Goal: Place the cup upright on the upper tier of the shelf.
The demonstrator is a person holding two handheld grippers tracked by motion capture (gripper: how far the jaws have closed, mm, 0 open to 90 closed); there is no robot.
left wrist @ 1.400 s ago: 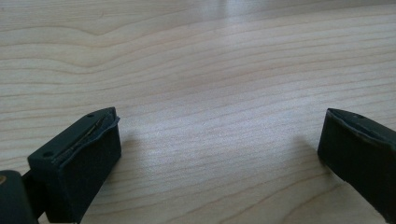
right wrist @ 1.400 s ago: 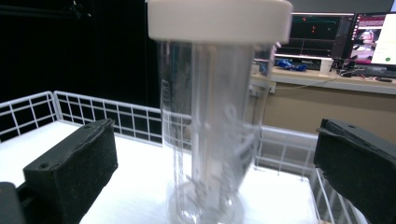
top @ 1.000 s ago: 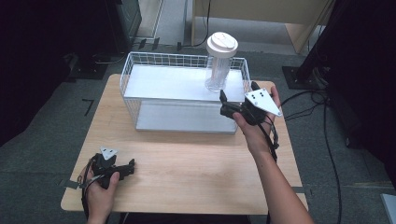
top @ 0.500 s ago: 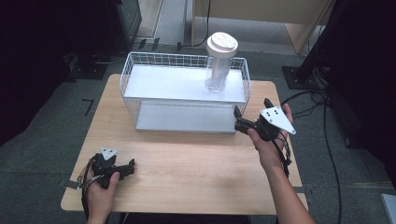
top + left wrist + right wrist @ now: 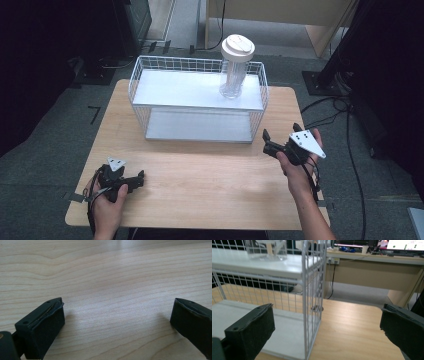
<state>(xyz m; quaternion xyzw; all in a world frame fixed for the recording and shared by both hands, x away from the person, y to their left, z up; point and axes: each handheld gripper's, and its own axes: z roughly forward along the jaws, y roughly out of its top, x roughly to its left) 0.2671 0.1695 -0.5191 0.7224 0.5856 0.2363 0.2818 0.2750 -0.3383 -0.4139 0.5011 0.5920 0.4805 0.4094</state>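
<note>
The tall clear plastic jar with a white lid (image 5: 235,67) stands on the white wire rack's (image 5: 150,107) top shelf. The right gripper (image 5: 278,141), wide open and empty, hangs beside the rack; the placing looks done, so next it should rest. The left gripper (image 5: 134,181) lies open and empty on the wooden table (image 5: 210,185).

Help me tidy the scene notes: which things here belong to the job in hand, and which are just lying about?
Job:
- jar, upright on the rack's top shelf
- rack
- right gripper, open, off the rack's right end
- left gripper, open, resting low on the table

Lying about:
- cables on the floor
- desk behind the table
</note>
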